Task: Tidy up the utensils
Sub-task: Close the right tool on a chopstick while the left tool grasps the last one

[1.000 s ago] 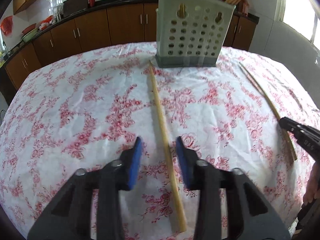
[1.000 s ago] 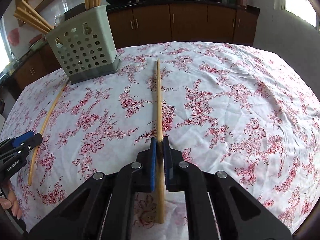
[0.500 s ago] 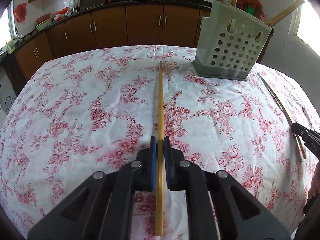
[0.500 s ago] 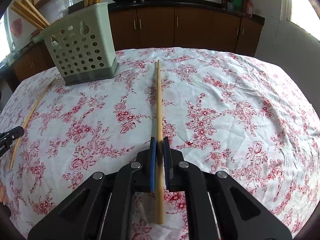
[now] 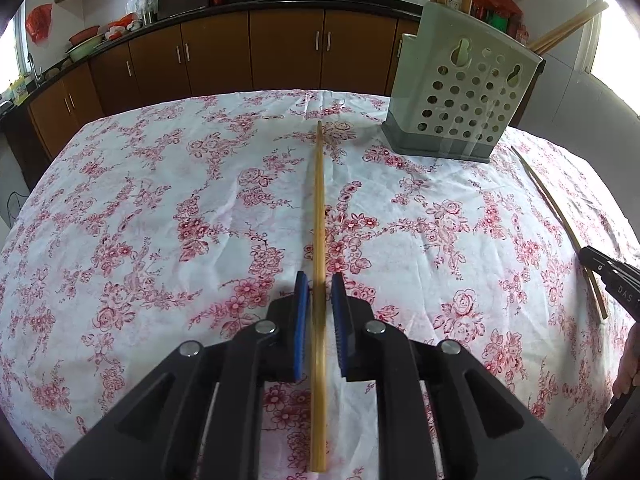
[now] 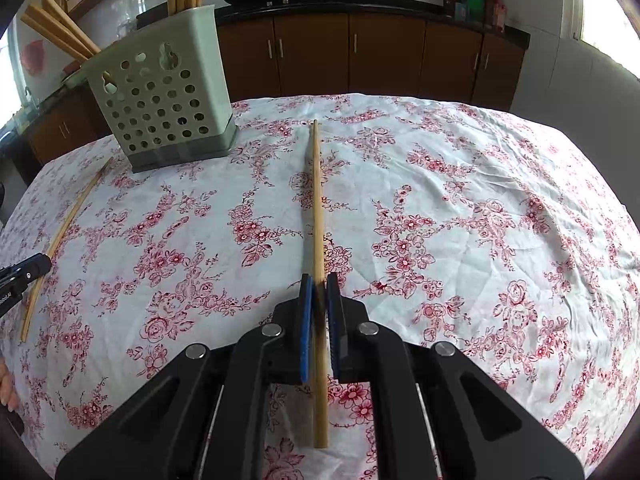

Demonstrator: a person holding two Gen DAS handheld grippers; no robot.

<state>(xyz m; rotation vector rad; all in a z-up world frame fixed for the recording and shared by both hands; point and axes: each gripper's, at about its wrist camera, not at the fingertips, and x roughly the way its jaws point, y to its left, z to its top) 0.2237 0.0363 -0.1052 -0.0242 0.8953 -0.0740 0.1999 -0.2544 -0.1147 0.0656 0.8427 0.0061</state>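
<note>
My left fingers stand slightly parted on either side of the left-hand chopstick, with a thin gap showing between each blue pad and the wood, so they are released rather than pinching. That stick points to 12 o'clock over the floral desk. The perforated utensil holder stands at 1 o'clock with more chopsticks upright in it.

My right fingers are clenched on the right-hand chopstick, the pads pressed against both its sides. It too runs toward 12 o'clock. I cannot tell whether it is touching the cloth. From this side the holder sits at 11 o'clock, and my left fingers show at 9 o'clock over their own stick.
</note>
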